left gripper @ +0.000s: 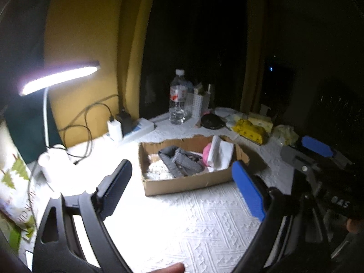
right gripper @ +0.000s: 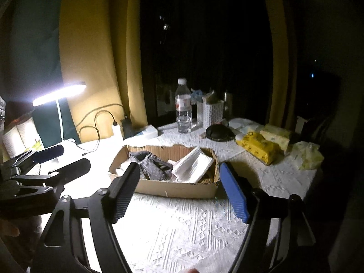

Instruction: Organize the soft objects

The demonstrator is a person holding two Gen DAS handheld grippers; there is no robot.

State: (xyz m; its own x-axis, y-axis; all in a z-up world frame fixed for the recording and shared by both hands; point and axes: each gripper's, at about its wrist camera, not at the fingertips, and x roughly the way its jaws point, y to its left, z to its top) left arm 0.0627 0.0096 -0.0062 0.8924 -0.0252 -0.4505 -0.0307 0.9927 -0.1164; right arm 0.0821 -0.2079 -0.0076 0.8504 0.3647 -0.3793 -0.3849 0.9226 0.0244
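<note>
Both your left gripper (left gripper: pixel 182 186) and right gripper (right gripper: pixel 179 191) hang spread and empty above the desk (left gripper: pixel 193 223), with the cardboard box (left gripper: pixel 188 182) at twelve o'clock holding the gray cloth (left gripper: pixel 179 161) and white cloth (right gripper: pixel 193 166).

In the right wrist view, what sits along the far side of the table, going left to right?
Lamp → charger → water bottle → white perforated holder → black round pouch → yellow tissue pack → crumpled plastic bag.
</note>
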